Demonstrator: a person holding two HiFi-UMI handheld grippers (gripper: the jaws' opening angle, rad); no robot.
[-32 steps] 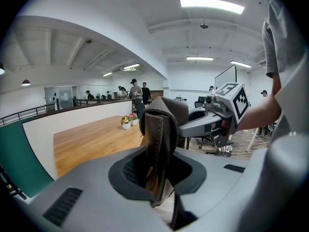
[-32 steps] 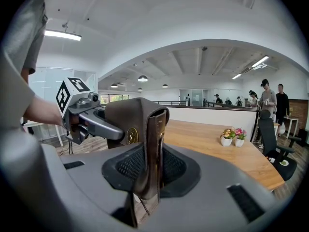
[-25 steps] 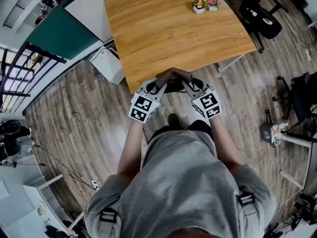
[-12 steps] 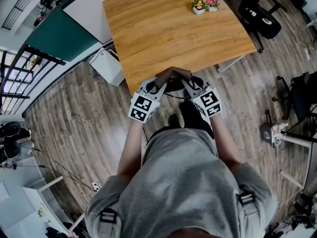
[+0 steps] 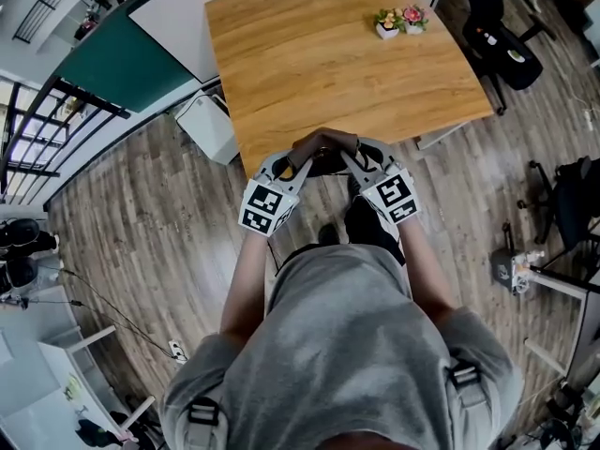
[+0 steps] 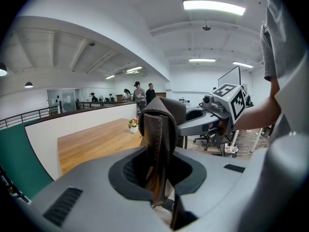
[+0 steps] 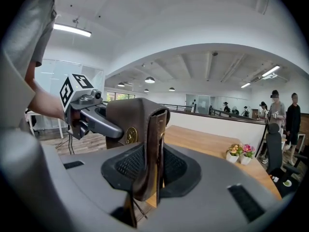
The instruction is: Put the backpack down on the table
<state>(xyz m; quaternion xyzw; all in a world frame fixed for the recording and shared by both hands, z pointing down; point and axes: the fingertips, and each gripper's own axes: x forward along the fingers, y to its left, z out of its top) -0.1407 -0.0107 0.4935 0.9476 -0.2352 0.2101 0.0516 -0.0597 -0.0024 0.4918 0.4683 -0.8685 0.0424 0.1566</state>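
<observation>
Dark brown leather backpack [image 5: 326,162]: soft, probably weighty. Left gripper [image 5: 298,164] and right gripper [image 5: 354,164] pinch its top strap [image 6: 157,144]. The right's jaws have just eased wider.

We see a wooden table [image 5: 319,64] in the upper middle of the head view, with a light brown top. Near its upper right corner two small flower pots [image 5: 401,22] stand side by side. The table stands on a floor [image 5: 141,242] of grey-brown planks. On this floor a white box [image 5: 212,127] stands just beside the table's left edge, and a black office chair [image 5: 502,45] is at the upper right.
</observation>
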